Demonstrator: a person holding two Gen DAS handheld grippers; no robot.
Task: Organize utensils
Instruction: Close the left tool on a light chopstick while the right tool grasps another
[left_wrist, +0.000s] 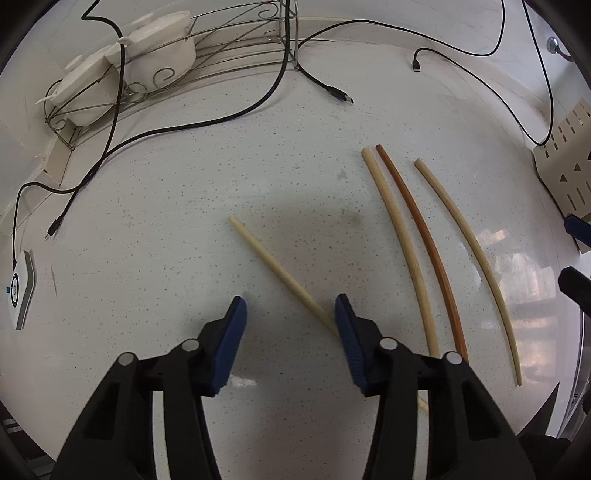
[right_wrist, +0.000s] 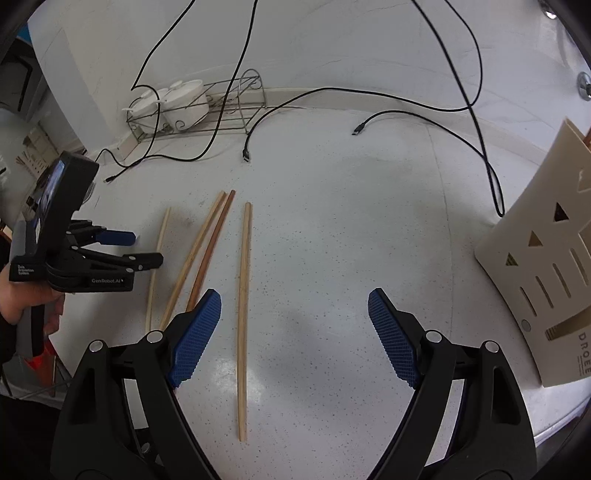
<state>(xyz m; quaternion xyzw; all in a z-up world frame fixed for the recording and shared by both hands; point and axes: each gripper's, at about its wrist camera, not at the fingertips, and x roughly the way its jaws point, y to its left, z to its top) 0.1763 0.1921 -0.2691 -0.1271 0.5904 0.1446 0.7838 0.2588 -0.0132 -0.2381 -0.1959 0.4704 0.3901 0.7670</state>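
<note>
Left claw (left_wrist: 291, 310) points steeply down at the speckled white bench (left_wrist: 177, 229), its blue pads parted and gripping nothing. A pale chopstick (left_wrist: 280, 275) lies slantwise on the bench between them, its near end running under the right-hand pad; whether that pad touches it cannot be told. In the right wrist view a hand (right_wrist: 26, 299) grips this tool's handle at the left edge.

Right of the pale chopstick lie three more, side by side: a light one (left_wrist: 400, 243) touching or nearly touching a reddish-brown one (left_wrist: 424, 243), then another light one (left_wrist: 469, 258) set a little apart.

Right claw (right_wrist: 294, 328) also tilts downward, released and spread wide, holding nothing. The single light chopstick lies on the bench just inside its left pad, untouched. Far right of the chopsticks stands a beige cutout holder (right_wrist: 535, 266). Beyond them, against the wall, a wire rack (left_wrist: 207, 55) holds white lidded pots (left_wrist: 155, 51), with black cables (left_wrist: 207, 122) trailing across the bench.
</note>
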